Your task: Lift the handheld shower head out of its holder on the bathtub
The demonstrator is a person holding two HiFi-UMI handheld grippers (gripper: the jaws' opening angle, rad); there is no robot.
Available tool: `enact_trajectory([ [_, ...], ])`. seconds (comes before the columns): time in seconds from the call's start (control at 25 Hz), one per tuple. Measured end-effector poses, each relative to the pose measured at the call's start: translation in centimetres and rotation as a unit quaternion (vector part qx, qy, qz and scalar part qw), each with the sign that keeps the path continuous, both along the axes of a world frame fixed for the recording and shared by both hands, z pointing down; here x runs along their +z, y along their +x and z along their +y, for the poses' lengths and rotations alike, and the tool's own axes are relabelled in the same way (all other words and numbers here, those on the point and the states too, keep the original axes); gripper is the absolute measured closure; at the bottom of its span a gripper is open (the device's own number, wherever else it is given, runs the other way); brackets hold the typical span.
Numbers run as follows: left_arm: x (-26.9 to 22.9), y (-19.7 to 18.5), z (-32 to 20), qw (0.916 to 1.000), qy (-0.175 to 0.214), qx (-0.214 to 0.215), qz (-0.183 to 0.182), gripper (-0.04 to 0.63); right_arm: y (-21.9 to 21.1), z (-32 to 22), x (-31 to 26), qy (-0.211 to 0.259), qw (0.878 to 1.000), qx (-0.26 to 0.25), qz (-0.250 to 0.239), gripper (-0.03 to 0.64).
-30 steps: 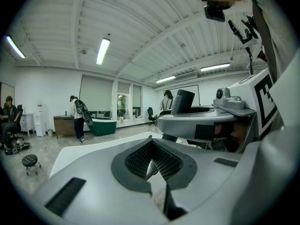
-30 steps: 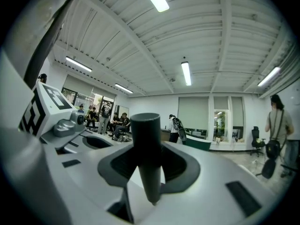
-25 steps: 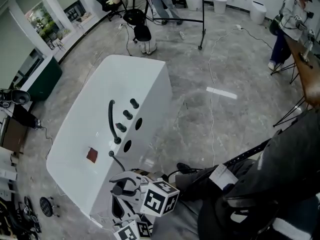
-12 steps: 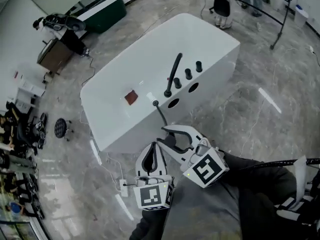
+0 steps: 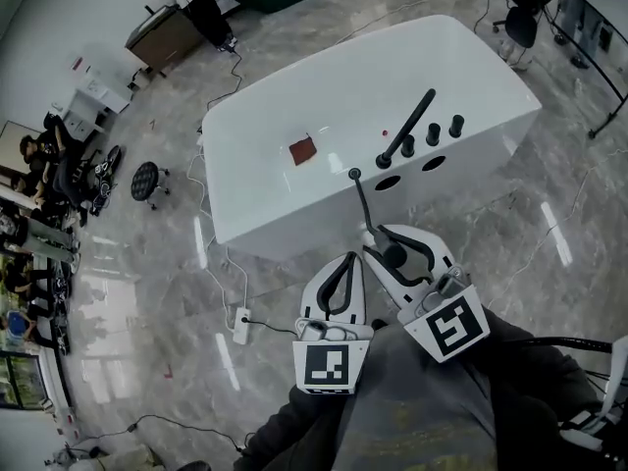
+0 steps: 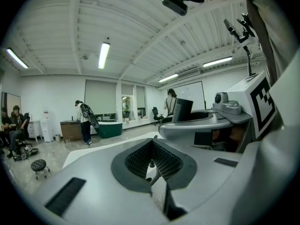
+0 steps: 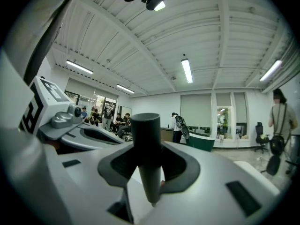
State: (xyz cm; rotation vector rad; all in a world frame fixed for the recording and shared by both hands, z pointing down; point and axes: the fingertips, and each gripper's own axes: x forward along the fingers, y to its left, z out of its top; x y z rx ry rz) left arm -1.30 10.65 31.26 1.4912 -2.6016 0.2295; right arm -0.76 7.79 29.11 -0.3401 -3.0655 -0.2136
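A white bathtub (image 5: 294, 204) lies across the top of the head view. A black faucet spout (image 5: 407, 129) and three black knobs (image 5: 433, 133) stand on its deck. My right gripper (image 5: 392, 243) is shut on the dark handheld shower head (image 5: 395, 256), held just off the tub's near side. Its black hose (image 5: 363, 199) runs back to a fitting on the deck (image 5: 354, 173). In the right gripper view the shower head's handle (image 7: 146, 144) stands upright between the pads of the right gripper (image 7: 147, 170). My left gripper (image 5: 348, 261) (image 6: 152, 165) is beside it, jaws together and empty.
A red-brown square (image 5: 303, 150) lies on the tub's cover. On the marble floor to the left are a power strip (image 5: 240, 325) with cables and a black stool (image 5: 145, 180). Seated people (image 5: 39, 155) are at the far left. An office chair (image 5: 520, 13) stands behind the tub.
The head view has swung round, so the tub now lies across the top. Both grippers have shifted together, and the right one still holds the shower head on its hose.
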Motion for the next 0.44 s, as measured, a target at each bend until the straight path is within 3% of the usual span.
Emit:
enact_trajectory([
  [0.2,-0.6,-1.0,1.0,0.9999,-0.002,0.002,0.010,0.592,-0.9,0.9,-0.7,-0.001,1.000,0.001,0.009,0.485],
  [0.44,0.8,1.4,-2.7,0.9999,-0.009,0.006,0.011,0.592,1.4,-2.8,0.6,-0.005,1.000,-0.002,0.011,0.485],
])
